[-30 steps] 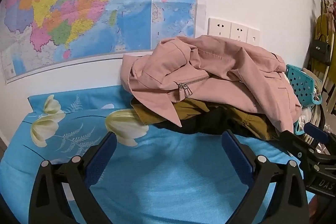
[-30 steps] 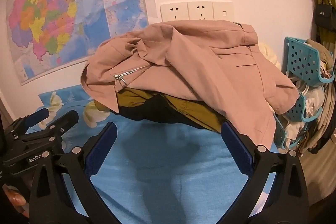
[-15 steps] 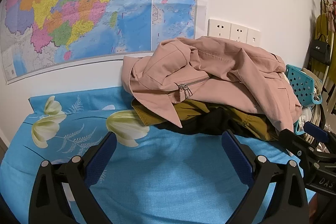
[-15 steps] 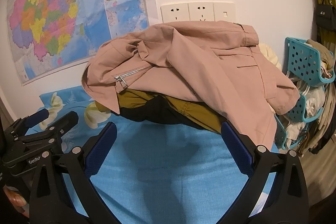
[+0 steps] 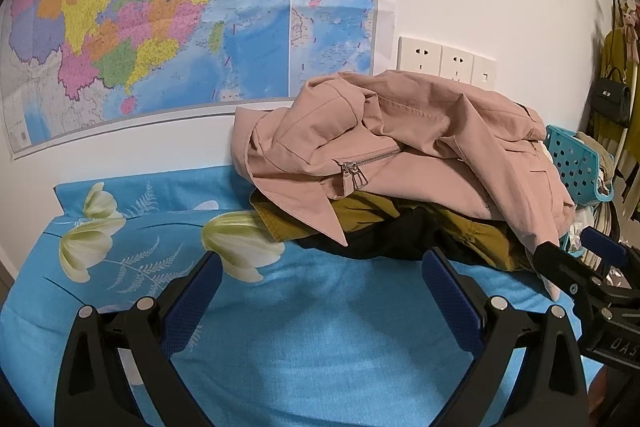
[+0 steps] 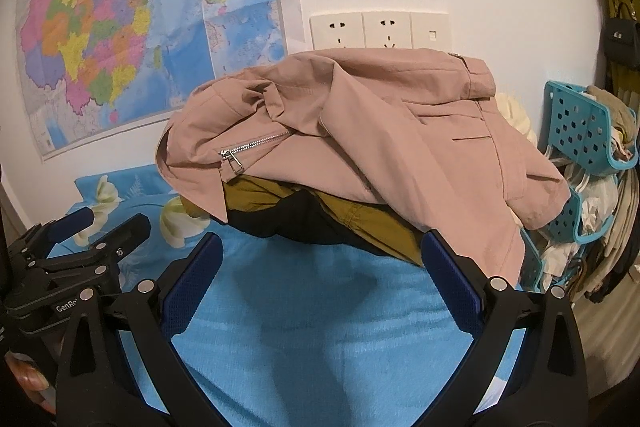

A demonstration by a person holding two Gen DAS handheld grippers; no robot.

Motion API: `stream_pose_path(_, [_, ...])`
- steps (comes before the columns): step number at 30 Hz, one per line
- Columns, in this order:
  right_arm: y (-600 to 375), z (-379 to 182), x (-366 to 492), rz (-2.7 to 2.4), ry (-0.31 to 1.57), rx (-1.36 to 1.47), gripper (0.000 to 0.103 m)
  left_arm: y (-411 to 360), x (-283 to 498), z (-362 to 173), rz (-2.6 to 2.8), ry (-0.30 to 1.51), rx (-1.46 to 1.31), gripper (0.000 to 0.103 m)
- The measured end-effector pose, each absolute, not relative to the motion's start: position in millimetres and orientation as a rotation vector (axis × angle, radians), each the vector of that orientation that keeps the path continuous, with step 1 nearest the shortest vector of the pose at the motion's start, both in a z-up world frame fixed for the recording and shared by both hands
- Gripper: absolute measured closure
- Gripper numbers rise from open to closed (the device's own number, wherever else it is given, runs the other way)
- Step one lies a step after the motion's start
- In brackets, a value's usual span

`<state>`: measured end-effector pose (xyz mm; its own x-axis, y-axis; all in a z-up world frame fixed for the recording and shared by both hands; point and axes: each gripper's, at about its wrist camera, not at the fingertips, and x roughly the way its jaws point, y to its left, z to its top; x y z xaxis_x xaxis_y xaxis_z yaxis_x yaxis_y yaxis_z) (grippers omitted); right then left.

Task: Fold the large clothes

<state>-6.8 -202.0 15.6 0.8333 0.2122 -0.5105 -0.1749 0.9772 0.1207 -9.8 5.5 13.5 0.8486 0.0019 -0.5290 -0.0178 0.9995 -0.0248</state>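
Note:
A crumpled pink jacket [image 5: 408,155] [image 6: 360,135] with a silver zipper tops a heap against the wall. Under it lie an olive-yellow garment [image 5: 360,211] [image 6: 368,223] and a black one [image 5: 392,239] [image 6: 296,223]. The heap rests on a bed with a blue flowered sheet [image 5: 304,327] [image 6: 320,327]. My left gripper [image 5: 320,267] hovers open over the sheet just short of the heap, nothing between its blue pads. My right gripper [image 6: 320,251] is open too, its fingers near the heap's lower edge. Each gripper shows at the side of the other's view.
A large coloured map [image 5: 172,19] and white wall sockets [image 6: 380,31] hang behind the heap. To the right stand turquoise perforated baskets [image 6: 580,131] with laundry, and a black handbag [image 5: 610,99] hangs on a rack. A hand [image 6: 28,375] holds the left gripper.
Both grippers have edged slightly closer to the heap and stayed open. The clothes have not moved.

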Motion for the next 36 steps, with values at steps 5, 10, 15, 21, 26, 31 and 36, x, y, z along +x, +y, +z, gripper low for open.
stream_pose_path(5, [-200,18,-5,0.210,0.542,0.059,0.005,6,-9,14,0.009,0.555,-0.036,0.006])
stream_pose_path(10, [-199,18,-5,0.213,0.543,0.053,0.005,7,-9,14,0.007,0.554,-0.033,0.006])
stream_pose_path(15, [-197,21,-3,0.211,0.537,0.039,0.005,8,-5,14,0.004,0.566,-0.042,0.006])
stream_pose_path(21, [-193,23,4,0.205,0.533,0.008,0.005,8,-1,12,0.005,0.572,-0.041,0.006])
stream_pose_path(26, [-189,25,13,0.207,0.527,-0.016,0.005,14,10,7,-0.011,0.604,-0.065,0.006])
stream_pose_path(31, [-179,29,32,0.203,0.512,-0.088,0.005,24,25,-1,-0.028,0.636,-0.092,0.006])
stream_pose_path(36, [-157,36,60,0.218,0.494,-0.206,0.005,41,42,-5,-0.032,0.650,-0.113,0.006])
